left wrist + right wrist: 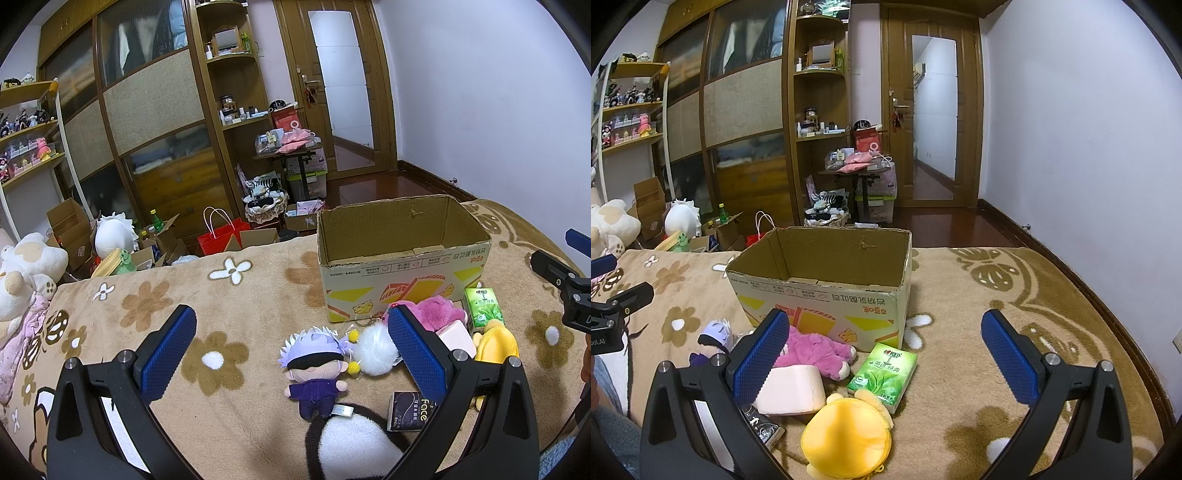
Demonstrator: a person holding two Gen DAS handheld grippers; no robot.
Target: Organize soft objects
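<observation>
Both grippers, left gripper point(291, 328) and right gripper point(884, 330), hover fingers wide, empty, over flowered tan blanket point(236, 306). Open cardboard box point(827, 273) sits mid-blanket, soft toys just before it. Left view alone shows white-haired doll point(316, 365); right view, yellow plush point(846, 435).

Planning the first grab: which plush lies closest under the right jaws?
The yellow plush, nearest the camera; the pink plush lies farther back against the cardboard box.
</observation>
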